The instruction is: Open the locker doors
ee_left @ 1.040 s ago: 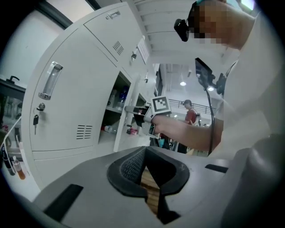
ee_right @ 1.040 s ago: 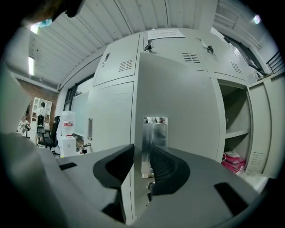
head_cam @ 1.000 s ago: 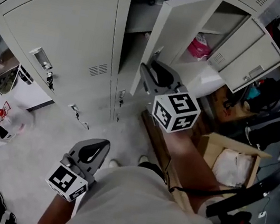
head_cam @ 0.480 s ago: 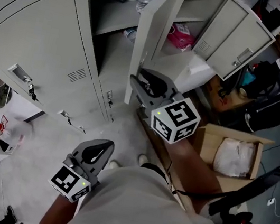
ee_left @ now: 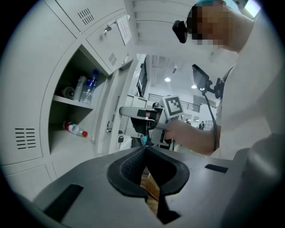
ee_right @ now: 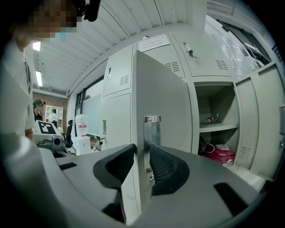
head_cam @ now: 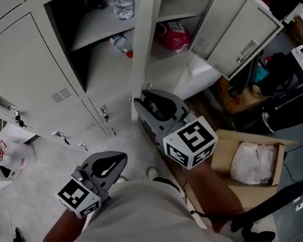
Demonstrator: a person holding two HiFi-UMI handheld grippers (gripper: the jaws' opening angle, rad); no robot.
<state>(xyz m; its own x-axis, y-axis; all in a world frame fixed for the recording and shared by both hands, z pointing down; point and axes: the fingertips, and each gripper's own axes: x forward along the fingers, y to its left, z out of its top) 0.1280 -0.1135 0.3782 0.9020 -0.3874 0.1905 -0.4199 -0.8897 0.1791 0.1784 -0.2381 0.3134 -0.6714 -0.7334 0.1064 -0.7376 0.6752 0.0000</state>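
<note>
The grey locker door (head_cam: pixel 144 41) in the middle of the bank stands swung out, edge-on to the head view. My right gripper (head_cam: pixel 143 100) is shut on its free edge, one jaw on each face of the door (ee_right: pixel 162 93), just by the metal latch plate (ee_right: pixel 151 133). Behind the door the compartment shows a shelf with an upright water bottle (head_cam: pixel 123 2) and a bottle lying below (head_cam: pixel 120 42). My left gripper (head_cam: pixel 115 157) hangs low by the person's body, away from the lockers, its jaws (ee_left: pixel 144 151) shut with nothing in them.
A second locker door (head_cam: pixel 237 28) stands open at the right, with a pink bag (head_cam: pixel 175 35) inside that compartment. Closed lockers (head_cam: pixel 26 72) fill the left. An open cardboard box (head_cam: pixel 252 161) lies on the floor at the right, beside desks and clutter.
The middle door has swung further open with my right gripper on its edge, so the shelf and bottles now show. The left gripper has hardly moved.
</note>
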